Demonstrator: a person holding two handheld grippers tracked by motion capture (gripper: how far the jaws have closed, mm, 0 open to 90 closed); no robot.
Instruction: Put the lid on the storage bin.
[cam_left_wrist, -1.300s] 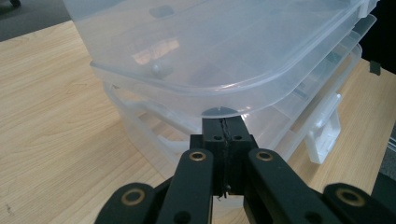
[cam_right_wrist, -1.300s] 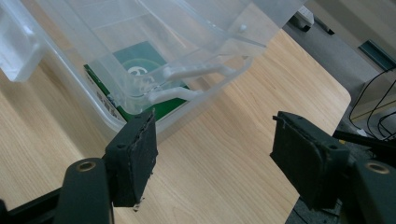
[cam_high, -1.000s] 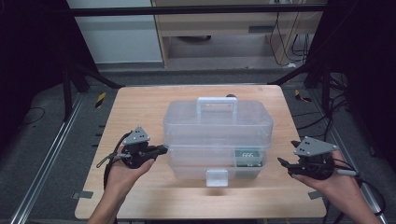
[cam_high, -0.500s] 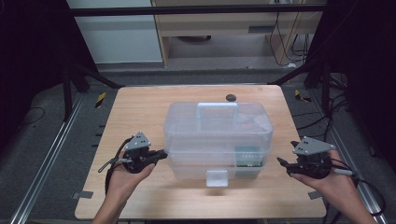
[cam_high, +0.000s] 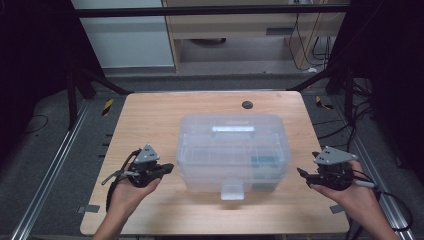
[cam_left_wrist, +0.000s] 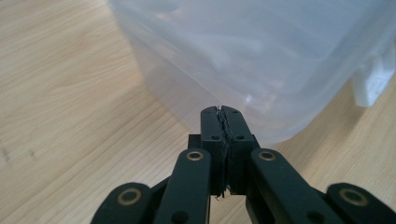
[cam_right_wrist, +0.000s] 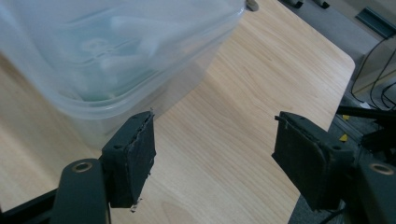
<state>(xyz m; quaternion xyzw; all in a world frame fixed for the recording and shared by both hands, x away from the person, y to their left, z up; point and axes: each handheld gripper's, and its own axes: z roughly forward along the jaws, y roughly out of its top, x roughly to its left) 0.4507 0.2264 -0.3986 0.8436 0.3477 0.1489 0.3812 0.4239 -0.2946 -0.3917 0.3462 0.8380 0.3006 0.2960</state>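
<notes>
Flanking clear plastic storage box (cam_high: 234, 150): my left gripper (cam_high: 169, 167) closed empty at 9 o'clock, right gripper (cam_high: 301, 174) open at 3, ready for side grab.

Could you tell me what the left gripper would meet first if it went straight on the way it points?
Most likely the clear plastic box: the shut left gripper points at its lower side wall.

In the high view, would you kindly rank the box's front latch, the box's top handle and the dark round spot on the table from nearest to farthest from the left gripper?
From the left gripper:
1. Front latch, at the clear box's near edge, to the gripper's right.
2. Top handle, on the lid, farther back.
3. Dark round spot, near the table's far edge, behind the box.
</notes>
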